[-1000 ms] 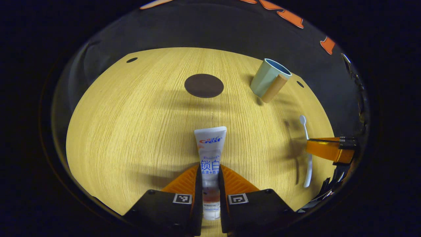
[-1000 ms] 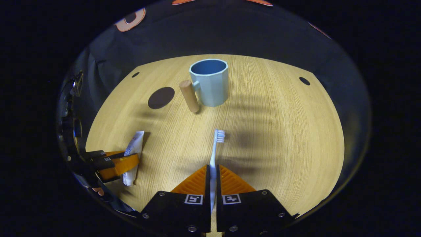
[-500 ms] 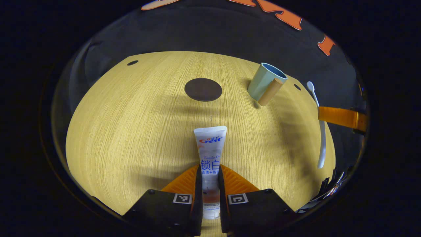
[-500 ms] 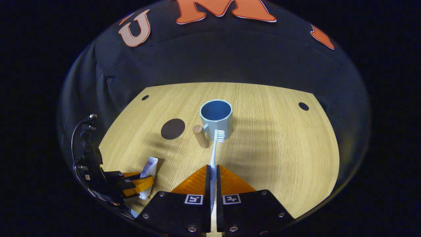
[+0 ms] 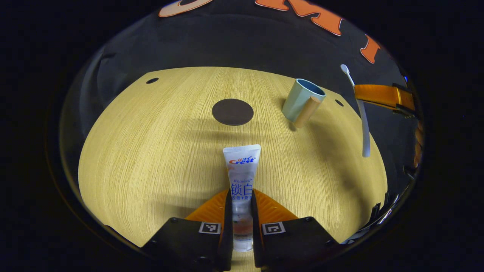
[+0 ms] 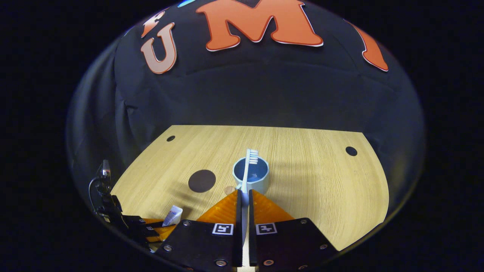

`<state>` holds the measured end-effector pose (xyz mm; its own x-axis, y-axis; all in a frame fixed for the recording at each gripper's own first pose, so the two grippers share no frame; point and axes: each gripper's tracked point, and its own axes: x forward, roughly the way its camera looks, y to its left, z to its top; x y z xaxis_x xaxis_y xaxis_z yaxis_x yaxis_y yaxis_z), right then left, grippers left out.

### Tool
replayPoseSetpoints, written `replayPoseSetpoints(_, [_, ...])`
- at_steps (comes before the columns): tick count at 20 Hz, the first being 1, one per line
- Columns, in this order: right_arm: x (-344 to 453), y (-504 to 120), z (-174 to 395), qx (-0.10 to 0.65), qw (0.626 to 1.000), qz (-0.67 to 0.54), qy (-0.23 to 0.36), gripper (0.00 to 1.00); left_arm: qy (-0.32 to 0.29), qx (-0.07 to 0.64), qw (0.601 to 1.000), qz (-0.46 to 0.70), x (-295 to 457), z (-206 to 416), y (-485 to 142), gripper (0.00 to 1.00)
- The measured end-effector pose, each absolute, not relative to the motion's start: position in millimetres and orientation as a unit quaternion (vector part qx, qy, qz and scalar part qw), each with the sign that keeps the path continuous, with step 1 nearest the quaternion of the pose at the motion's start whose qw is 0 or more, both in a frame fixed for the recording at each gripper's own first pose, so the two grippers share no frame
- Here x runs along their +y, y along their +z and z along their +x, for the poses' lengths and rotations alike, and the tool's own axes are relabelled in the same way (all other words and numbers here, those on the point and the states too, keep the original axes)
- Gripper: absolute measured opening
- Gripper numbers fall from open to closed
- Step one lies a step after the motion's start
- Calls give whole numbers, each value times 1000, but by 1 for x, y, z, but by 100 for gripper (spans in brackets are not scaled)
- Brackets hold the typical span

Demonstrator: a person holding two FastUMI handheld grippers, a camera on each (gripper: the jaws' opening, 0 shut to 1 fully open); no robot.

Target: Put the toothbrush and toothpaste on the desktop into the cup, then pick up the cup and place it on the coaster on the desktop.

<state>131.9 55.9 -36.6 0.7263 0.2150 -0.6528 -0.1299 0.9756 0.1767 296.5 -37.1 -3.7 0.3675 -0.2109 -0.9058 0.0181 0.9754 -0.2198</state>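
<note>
Right gripper (image 6: pixel 244 196), clamped on the white-handled toothbrush (image 6: pixel 247 170), has risen well clear of the light wooden desktop (image 6: pixel 321 189) since 1.0 s ago. In the right gripper view, the bristle head, previously short of the pale blue faceted cup (image 6: pixel 257 183), now overlaps the cup's open mouth. In the left gripper view, the toothbrush (image 5: pixel 361 113) has climbed from desktop level to the height of the booth wall, right of the cup (image 5: pixel 300 100). More wall now shows in both views.
</note>
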Motion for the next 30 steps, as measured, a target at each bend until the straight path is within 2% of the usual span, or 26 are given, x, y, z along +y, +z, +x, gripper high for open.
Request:
replayPoseSetpoints(4, [55,-24,165,311,944,61,89,7,-73,552,826,-83,-9,371,49,26])
replayPoseSetpoints(5, [53,-21,175,298,949,57,82,7,-73,551,828,-82,-21,364,36,27])
replayPoseSetpoints(7, [54,-11,190,275,956,60,80,7,-73,546,831,-82,27,387,38,26])
replayPoseSetpoints(9, [58,-3,201,255,961,65,82,7,-73,543,833,-83,37,378,30,26])
replayPoseSetpoints(10, [58,1,208,244,965,63,80,7,-74,542,833,-84,47,400,51,26])
replayPoseSetpoints(15, [57,5,239,207,974,60,68,7,-75,537,836,-85,69,426,44,26])
replayPoseSetpoints(16, [54,6,245,200,976,62,65,7,-74,535,837,-83,55,409,54,26])
replayPoseSetpoints(19, [44,8,263,170,982,62,53,7,-74,528,842,-82,99,431,67,26])
replayPoseSetpoints(21, [39,7,272,154,985,64,49,7,-71,522,846,-81,108,431,71,26])
replayPoseSetpoints(22, [39,6,277,147,986,67,49,7,-71,520,847,-80,79,423,52,25])
replayPoseSetpoints(25, [38,2,287,129,988,68,47,7,-72,516,850,-81,106,432,74,25])
replayPoseSetpoints(30, [49,-23,294,145,985,71,58,7,-72,507,855,-80,110,433,81,26])
